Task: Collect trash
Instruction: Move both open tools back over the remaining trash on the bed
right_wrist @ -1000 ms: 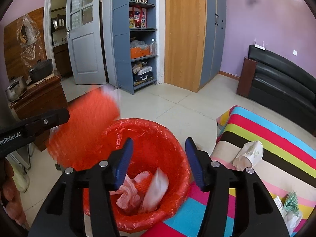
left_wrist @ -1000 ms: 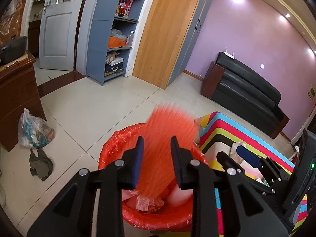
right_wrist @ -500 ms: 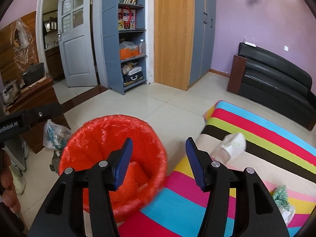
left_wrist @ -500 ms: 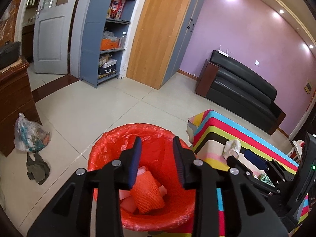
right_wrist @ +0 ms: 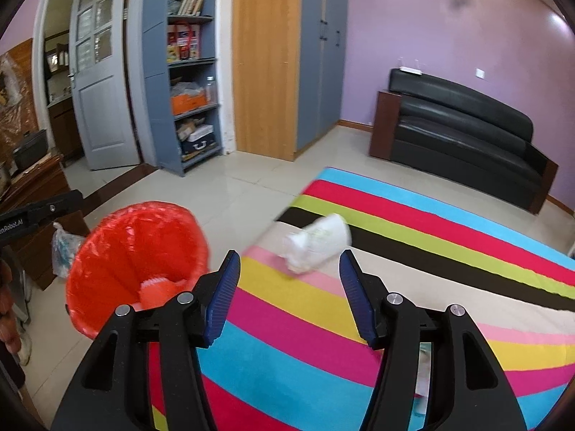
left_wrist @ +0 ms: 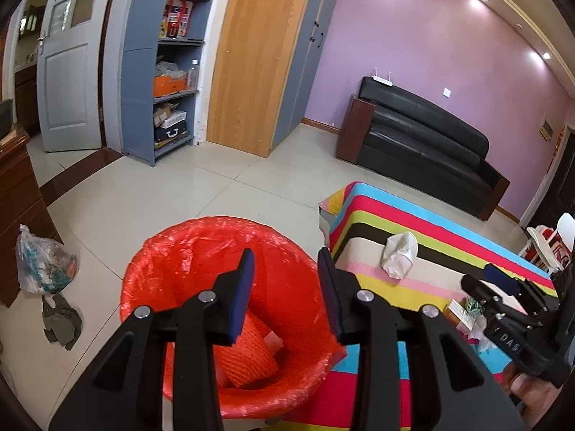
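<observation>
Jaws: my left gripper (left_wrist: pixel 285 287) and right gripper (right_wrist: pixel 287 287) both gape wide, empty.
Risk: crumpled wrapper (right_wrist: pixel 316 242) at frame centre may skid off the striped cloth (right_wrist: pixel 413 222).

We find a domestic living room: purple walls, tiled floor (left_wrist: pixel 201 194), a black leather sofa (right_wrist: pixel 463 125), a wooden and blue wardrobe (right_wrist: pixel 287 57), open blue shelving (left_wrist: pixel 172 61) with books and boxes, and a striped cloth (right_wrist: pixel 413 251) on low furniture.

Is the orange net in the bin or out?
In. The orange net lies inside the red-lined bin, below the open left gripper.
</observation>
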The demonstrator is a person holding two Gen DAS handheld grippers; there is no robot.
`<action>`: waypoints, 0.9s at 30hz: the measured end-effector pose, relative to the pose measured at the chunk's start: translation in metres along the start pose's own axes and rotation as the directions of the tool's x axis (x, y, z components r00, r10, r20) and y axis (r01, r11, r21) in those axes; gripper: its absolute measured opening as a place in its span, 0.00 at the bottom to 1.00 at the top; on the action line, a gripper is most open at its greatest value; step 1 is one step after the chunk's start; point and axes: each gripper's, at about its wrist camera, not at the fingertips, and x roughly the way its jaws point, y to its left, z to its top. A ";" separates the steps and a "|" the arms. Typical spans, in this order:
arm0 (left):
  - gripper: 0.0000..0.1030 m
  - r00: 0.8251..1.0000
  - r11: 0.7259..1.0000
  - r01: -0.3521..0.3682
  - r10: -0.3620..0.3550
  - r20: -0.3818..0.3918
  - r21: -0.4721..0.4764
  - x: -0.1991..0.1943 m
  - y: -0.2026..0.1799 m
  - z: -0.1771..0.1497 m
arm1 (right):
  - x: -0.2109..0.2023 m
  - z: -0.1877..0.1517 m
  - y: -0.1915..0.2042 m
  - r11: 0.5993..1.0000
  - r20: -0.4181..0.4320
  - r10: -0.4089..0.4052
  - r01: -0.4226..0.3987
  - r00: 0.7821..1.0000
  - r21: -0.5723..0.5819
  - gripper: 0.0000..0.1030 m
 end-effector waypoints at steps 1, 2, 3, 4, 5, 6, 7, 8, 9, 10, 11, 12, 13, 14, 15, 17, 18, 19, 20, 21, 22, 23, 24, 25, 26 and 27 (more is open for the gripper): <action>0.35 1.000 1.000 0.003 -0.003 -0.002 0.005 0.002 -0.002 -0.001 | -0.002 -0.003 -0.007 1.000 -0.002 -0.010 0.010 1.000 0.005 0.54; 0.36 1.000 1.000 0.005 -0.005 -0.004 0.009 0.003 -0.005 -0.001 | -0.003 -0.005 -0.013 1.000 -0.003 -0.017 0.017 1.000 0.009 0.55; 0.36 1.000 1.000 0.008 -0.008 -0.006 0.013 0.005 -0.009 -0.002 | -0.005 -0.009 -0.021 0.999 -0.006 -0.029 0.029 1.000 0.015 0.55; 0.36 1.000 1.000 0.010 -0.010 -0.009 0.018 0.008 -0.013 -0.003 | -0.006 -0.011 -0.027 0.999 -0.009 -0.037 0.037 0.999 0.020 0.56; 0.36 1.000 1.000 0.013 -0.013 -0.010 0.021 0.009 -0.015 -0.004 | -0.007 -0.013 -0.034 0.999 -0.012 -0.046 0.046 0.999 0.024 0.56; 0.36 1.000 0.999 0.018 -0.018 -0.013 0.026 0.011 -0.020 -0.005 | -0.008 -0.016 -0.042 0.998 -0.015 -0.056 0.056 0.998 0.031 0.56; 0.36 1.000 0.999 0.023 -0.023 -0.015 0.032 0.013 -0.024 -0.006 | -0.009 -0.019 -0.049 0.997 -0.019 -0.065 0.066 0.998 0.038 0.56; 0.37 0.999 0.999 0.029 -0.028 -0.017 0.043 0.015 -0.030 -0.007 | -0.010 -0.021 -0.056 0.996 -0.021 -0.074 0.075 0.997 0.045 0.56; 0.38 0.999 0.998 0.032 -0.031 -0.018 0.050 0.016 -0.034 -0.008 | -0.011 -0.024 -0.062 0.995 -0.023 -0.081 0.082 0.996 0.052 0.56; 0.38 0.999 0.998 0.036 -0.034 -0.021 0.058 0.018 -0.038 -0.010 | -0.012 -0.026 -0.065 0.995 -0.024 -0.086 0.088 0.996 0.056 0.57; 0.39 0.999 0.997 0.039 -0.038 -0.026 0.065 0.020 -0.042 -0.011 | -0.013 -0.029 -0.073 0.993 -0.029 -0.094 0.095 0.995 0.064 0.57; 0.39 0.999 0.997 0.042 -0.040 -0.029 0.071 0.022 -0.047 -0.012 | -0.014 -0.033 -0.076 0.993 -0.032 -0.098 0.100 0.995 0.068 0.57; 0.39 0.999 0.996 0.045 -0.043 -0.033 0.079 0.024 -0.051 -0.014 | -0.015 -0.035 -0.080 0.992 -0.034 -0.103 0.105 0.994 0.073 0.57; 0.39 0.998 0.995 0.048 -0.045 -0.036 0.084 0.026 -0.054 -0.015 | -0.016 -0.040 -0.086 0.991 -0.039 -0.109 0.111 0.993 0.079 0.57; 0.39 0.998 0.994 0.053 -0.049 -0.040 0.093 0.028 -0.059 -0.017 | -0.016 -0.043 -0.091 0.990 -0.042 -0.112 0.115 0.993 0.085 0.57; 0.39 0.997 0.991 0.066 -0.060 -0.053 0.112 0.034 -0.070 -0.021 | -0.016 -0.048 -0.098 0.988 -0.051 -0.115 0.120 0.992 0.095 0.57; 0.39 0.996 0.990 0.074 -0.067 -0.059 0.119 0.037 -0.074 -0.022 | -0.016 -0.051 -0.104 0.987 -0.054 -0.120 0.125 0.991 0.104 0.58; 0.40 0.995 0.989 0.080 -0.072 -0.064 0.126 0.039 -0.079 -0.023 | -0.016 -0.054 -0.109 0.985 -0.057 -0.125 0.131 0.990 0.115 0.59; 0.41 0.995 0.987 0.085 -0.077 -0.068 0.137 0.041 -0.085 -0.025 | -0.015 -0.055 -0.113 0.983 -0.062 -0.126 0.133 0.990 0.123 0.59; 0.41 0.994 0.985 0.090 -0.080 -0.072 0.145 0.043 -0.090 -0.027 | -0.014 -0.057 -0.117 0.983 -0.069 -0.126 0.134 0.990 0.128 0.59; 0.41 0.994 0.984 0.093 -0.083 -0.076 0.151 0.045 -0.094 -0.028 | -0.014 -0.059 -0.120 0.982 -0.069 -0.131 0.139 0.989 0.127 0.59; 0.42 0.993 0.982 0.099 -0.087 -0.081 0.158 0.048 -0.098 -0.030 | -0.014 -0.060 -0.121 0.982 -0.069 -0.134 0.142 0.989 0.125 0.60; 0.42 0.992 0.979 0.106 -0.092 -0.088 0.172 0.051 -0.104 -0.033 | -0.014 -0.064 -0.124 0.982 -0.070 -0.138 0.146 0.988 0.123 0.60; 0.42 0.991 0.976 0.111 -0.095 -0.094 0.185 0.053 -0.110 -0.036 | -0.013 -0.067 -0.127 0.981 -0.075 -0.141 0.149 0.987 0.125 0.61; 0.44 0.990 0.973 0.118 -0.099 -0.101 0.197 0.056 -0.116 -0.039 | -0.011 -0.071 -0.131 0.980 -0.083 -0.142 0.152 0.986 0.131 0.61; 0.46 0.988 0.969 0.127 -0.105 -0.112 0.214 0.059 -0.122 -0.044 | -0.010 -0.073 -0.133 0.979 -0.092 -0.141 0.153 0.986 0.134 0.61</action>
